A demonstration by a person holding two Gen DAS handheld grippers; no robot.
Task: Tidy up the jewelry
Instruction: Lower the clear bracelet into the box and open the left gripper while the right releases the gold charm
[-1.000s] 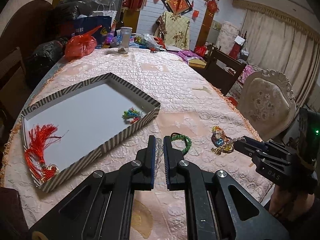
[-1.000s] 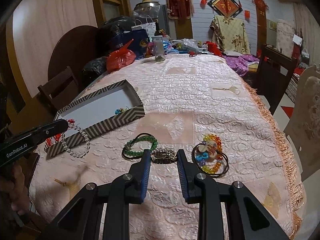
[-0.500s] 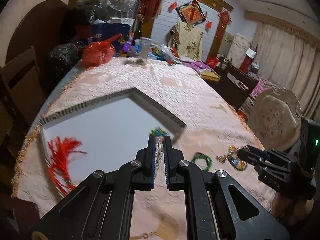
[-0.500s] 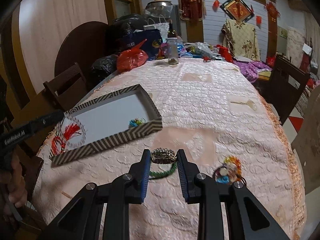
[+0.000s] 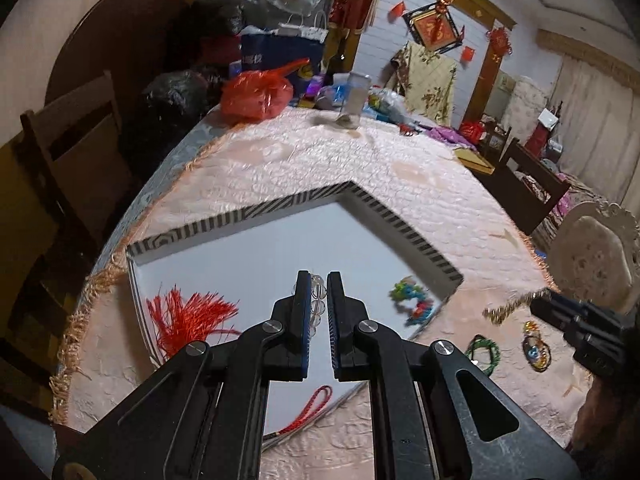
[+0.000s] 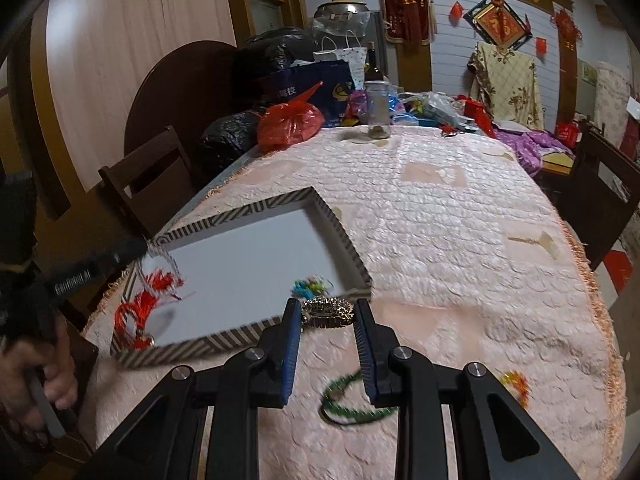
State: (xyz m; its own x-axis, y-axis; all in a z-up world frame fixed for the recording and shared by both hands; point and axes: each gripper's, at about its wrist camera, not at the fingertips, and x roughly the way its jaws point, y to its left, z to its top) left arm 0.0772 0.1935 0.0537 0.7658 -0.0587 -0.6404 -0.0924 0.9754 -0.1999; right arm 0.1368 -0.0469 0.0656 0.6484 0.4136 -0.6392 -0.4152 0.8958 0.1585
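Two pieces already lie inside the shallow white-floored box with a black-and-white striped rim (image 5: 404, 226): a red tasselled knot ornament (image 5: 188, 316) at its near left side and a small multicoloured bead bracelet (image 5: 412, 300) in its right corner. Two more are in transit. The left gripper (image 5: 319, 300) is pinching a string of clear, glassy round beads (image 5: 318, 292) above the box floor, jaws pressed close on it. The right gripper (image 6: 327, 320) is clamped on a glittering, stone-set metal band (image 6: 327, 310) just outside the box's near rim, over the tablecloth. Left on the quilted, glossy pink tablecloth (image 6: 460, 240) are a dark green bead bracelet (image 6: 352, 404), lying under the right gripper, and a cluster of orange, yellow and blue trinkets (image 5: 535, 346) further right, blurred in both views. By my judgement the job is roughly halfway: two stowed, two about to be set down, at least two waiting.
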